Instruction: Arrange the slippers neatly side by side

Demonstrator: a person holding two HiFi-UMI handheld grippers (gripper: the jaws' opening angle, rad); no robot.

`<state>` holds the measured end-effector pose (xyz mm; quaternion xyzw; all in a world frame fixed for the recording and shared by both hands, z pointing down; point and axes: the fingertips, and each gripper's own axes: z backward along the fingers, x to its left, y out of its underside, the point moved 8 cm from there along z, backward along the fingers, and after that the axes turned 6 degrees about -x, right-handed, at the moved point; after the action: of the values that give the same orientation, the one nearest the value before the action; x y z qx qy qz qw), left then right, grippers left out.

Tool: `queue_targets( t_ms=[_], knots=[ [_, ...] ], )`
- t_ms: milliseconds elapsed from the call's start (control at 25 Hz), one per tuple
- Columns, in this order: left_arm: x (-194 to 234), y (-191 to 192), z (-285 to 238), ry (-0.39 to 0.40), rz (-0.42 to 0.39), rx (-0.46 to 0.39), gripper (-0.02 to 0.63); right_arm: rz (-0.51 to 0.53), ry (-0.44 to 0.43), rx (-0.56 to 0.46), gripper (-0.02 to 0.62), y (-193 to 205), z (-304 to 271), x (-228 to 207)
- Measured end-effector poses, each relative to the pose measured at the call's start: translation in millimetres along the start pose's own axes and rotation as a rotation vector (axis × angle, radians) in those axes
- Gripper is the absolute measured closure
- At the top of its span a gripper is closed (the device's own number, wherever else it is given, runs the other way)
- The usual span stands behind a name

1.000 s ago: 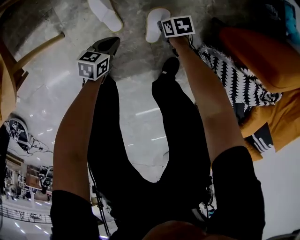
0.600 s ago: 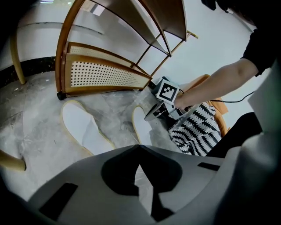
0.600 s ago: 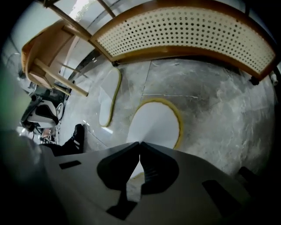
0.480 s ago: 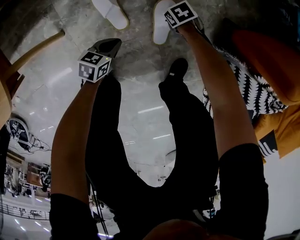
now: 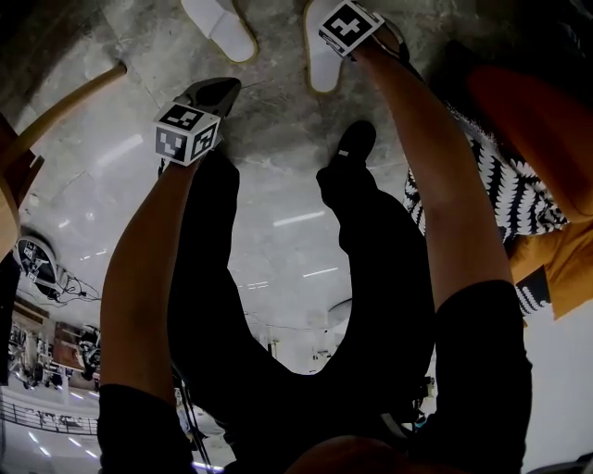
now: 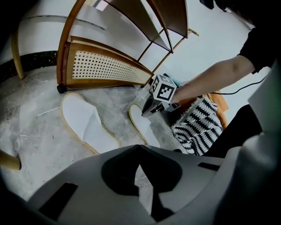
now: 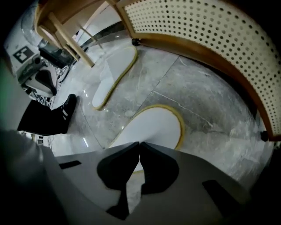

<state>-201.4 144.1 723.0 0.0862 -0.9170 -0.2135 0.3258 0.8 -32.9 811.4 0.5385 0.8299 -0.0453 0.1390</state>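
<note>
Two white slippers with tan edging lie on the grey stone floor. The left slipper (image 5: 220, 28) (image 6: 85, 123) (image 7: 112, 74) is angled away from the right slipper (image 5: 320, 60) (image 6: 142, 129) (image 7: 151, 125). My right gripper (image 5: 366, 42) (image 7: 139, 144) is shut, its tips low over the right slipper; whether they touch it I cannot tell. It also shows in the left gripper view, where the right gripper (image 6: 149, 107) has its tips at that slipper's far end. My left gripper (image 5: 215, 91) (image 6: 139, 156) is shut and empty, hanging short of both slippers.
A wooden chair with a cane back (image 6: 105, 68) (image 7: 206, 39) stands just beyond the slippers. A black-and-white patterned cushion (image 5: 491, 176) and an orange seat (image 5: 537, 111) are to the right. The person's black shoe (image 5: 352, 143) is near the right slipper.
My right gripper has reached forward and now sits over the right slipper. The left gripper has hardly moved.
</note>
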Motion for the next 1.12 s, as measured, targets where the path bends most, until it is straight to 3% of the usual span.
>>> queue_targets(
  t_ms=[360,480,640,720,1120],
  knots=[
    [0.7,-9.1,-2.3,0.006,0.0,-0.013,0.592,-0.001,0.058,0.037,0.56,-3.6,1.9,3.6],
    [1.0,-9.3,-2.5,0.006,0.002,-0.012,0.592,-0.018,0.062,-0.002,0.56,-5.8,-0.5,0.9],
    [-1.1,-8.2,-2.4,0.005,0.005,0.003,0.592,-0.178,-0.047,-0.091,0.558,-5.1,0.6,0.9],
    [-4.4,-9.3,-1.7,0.009,0.006,0.01,0.592,-0.283,-0.079,-0.128,0.526,-2.6,5.1,0.1],
    [-29.2,-56.5,24.0,-0.005,0.002,0.007,0.592,-0.405,-0.019,-0.2,0.491,18.0,70.0,10.5]
  ],
)
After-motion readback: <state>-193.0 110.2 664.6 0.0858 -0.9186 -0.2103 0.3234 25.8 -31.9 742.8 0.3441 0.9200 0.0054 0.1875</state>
